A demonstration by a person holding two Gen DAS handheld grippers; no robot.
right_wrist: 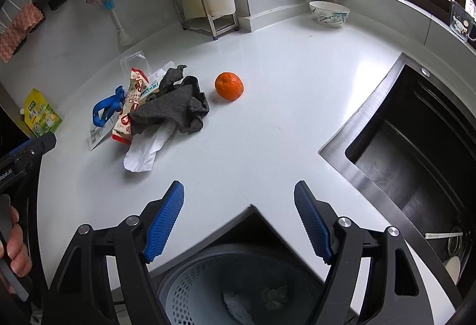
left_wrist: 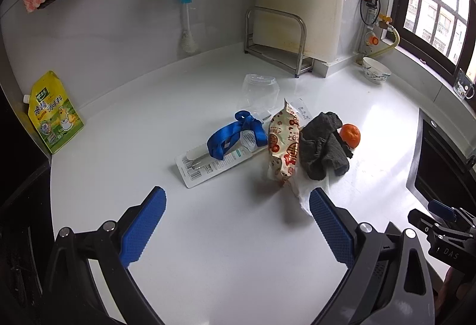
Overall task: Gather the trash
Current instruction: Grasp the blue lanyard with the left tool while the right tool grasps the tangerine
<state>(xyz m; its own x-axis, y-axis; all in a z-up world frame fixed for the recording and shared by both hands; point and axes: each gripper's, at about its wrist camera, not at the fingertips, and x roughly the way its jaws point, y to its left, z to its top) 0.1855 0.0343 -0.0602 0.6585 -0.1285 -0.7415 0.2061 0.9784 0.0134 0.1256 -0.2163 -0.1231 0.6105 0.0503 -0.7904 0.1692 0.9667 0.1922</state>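
A pile of items lies on the white counter (left_wrist: pixel 223 235): a printed snack wrapper (left_wrist: pixel 282 143) (right_wrist: pixel 131 105), a dark grey cloth (left_wrist: pixel 322 143) (right_wrist: pixel 175 105), a white tissue (right_wrist: pixel 145 151) under it, a blue strap (left_wrist: pixel 235 134) (right_wrist: pixel 105 111) on a flat white package (left_wrist: pixel 214 161), and a clear plastic cup (left_wrist: pixel 260 91). An orange (left_wrist: pixel 350 135) (right_wrist: pixel 229 86) sits right of the cloth. My left gripper (left_wrist: pixel 236 218) is open and empty, just short of the pile. My right gripper (right_wrist: pixel 239 212) is open and empty above a grey perforated bin (right_wrist: pixel 238 289) holding crumpled trash.
A black sink (right_wrist: pixel 416 146) is set into the counter at right. A bowl (right_wrist: pixel 328 14), a metal rack (left_wrist: pixel 276 39) and a yellow seasoning pouch (left_wrist: pixel 55 114) stand along the back. Cloths and a brush hang on the wall.
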